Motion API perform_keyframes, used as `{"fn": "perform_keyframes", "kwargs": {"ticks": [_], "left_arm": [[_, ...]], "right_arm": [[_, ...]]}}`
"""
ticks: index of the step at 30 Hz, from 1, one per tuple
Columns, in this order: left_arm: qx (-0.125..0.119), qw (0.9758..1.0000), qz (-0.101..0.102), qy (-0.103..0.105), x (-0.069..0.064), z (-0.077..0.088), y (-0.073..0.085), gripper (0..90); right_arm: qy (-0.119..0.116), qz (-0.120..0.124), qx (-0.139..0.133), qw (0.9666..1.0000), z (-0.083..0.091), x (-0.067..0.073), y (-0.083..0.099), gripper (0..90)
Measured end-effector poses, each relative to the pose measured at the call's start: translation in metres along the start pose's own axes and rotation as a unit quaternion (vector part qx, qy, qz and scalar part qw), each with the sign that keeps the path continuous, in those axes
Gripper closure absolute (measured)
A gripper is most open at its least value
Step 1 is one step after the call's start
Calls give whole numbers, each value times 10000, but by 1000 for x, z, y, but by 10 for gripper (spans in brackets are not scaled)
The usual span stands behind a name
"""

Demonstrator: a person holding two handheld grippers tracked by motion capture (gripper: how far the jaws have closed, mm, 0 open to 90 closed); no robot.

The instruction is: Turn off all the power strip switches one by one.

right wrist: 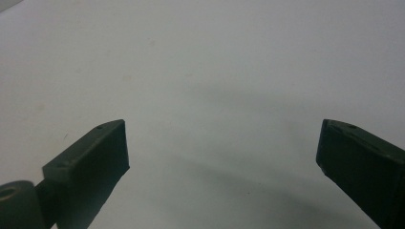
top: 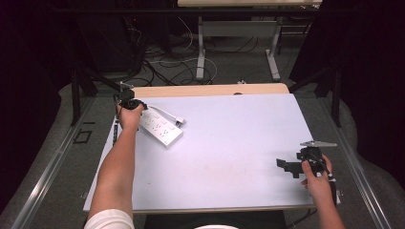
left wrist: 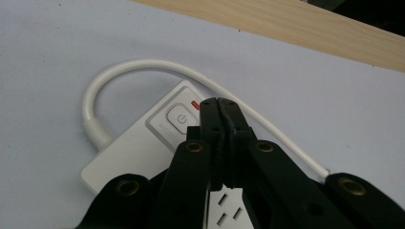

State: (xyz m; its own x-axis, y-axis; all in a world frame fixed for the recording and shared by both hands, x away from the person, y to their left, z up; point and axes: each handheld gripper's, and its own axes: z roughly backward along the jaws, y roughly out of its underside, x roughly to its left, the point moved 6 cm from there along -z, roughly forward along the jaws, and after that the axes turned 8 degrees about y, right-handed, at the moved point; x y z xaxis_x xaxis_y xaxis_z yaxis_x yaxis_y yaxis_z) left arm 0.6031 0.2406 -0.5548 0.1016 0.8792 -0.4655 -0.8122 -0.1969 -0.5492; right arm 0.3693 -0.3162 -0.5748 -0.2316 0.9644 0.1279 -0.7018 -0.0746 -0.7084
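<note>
A white power strip [top: 161, 128] lies at the far left of the white table top, its cord [top: 168, 114] looping off its far end. In the left gripper view the strip [left wrist: 138, 152] shows a round power button [left wrist: 180, 118] and a lit red lamp [left wrist: 195, 103]. My left gripper [left wrist: 218, 101] is shut with nothing between its jaws, its tips right beside the button and lamp. In the high view that left gripper [top: 139, 106] sits over the strip's far end. My right gripper [top: 282, 166] stands open above bare table at the near right, its jaws wide apart [right wrist: 222, 148].
The white board [top: 229, 148] covers a wooden table whose far edge [top: 210, 89] shows as a pale strip. Beyond it are metal table legs and loose cables [top: 167, 62] on the floor. Dark curtains close in both sides.
</note>
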Motion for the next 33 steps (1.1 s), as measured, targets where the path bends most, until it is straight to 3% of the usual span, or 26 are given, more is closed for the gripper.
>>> {"fn": "perform_keyframes", "kwargs": {"ticks": [15, 16, 20, 27, 33], "left_arm": [[-68, 9998, 126, -110, 10, -13, 0, 900], [50, 9998, 110, -128, 11, -12, 0, 900], [-82, 9998, 137, -143, 11, -17, 0, 900], [-60, 9997, 124, -196, 14, -16, 0, 900], [-29, 9999, 95, -91, 12, -18, 1, 900]], "right_arm": [[-21, 22, -3, 10000, 0, 1, 1, 33], [-22, 19, -7, 10000, 0, 1, 0, 33], [-18, -19, -13, 10000, 1, 1, 0, 33], [-27, 12, -7, 10000, 1, 1, 0, 33], [-28, 48, 4, 10000, 0, 1, 1, 33]]}}
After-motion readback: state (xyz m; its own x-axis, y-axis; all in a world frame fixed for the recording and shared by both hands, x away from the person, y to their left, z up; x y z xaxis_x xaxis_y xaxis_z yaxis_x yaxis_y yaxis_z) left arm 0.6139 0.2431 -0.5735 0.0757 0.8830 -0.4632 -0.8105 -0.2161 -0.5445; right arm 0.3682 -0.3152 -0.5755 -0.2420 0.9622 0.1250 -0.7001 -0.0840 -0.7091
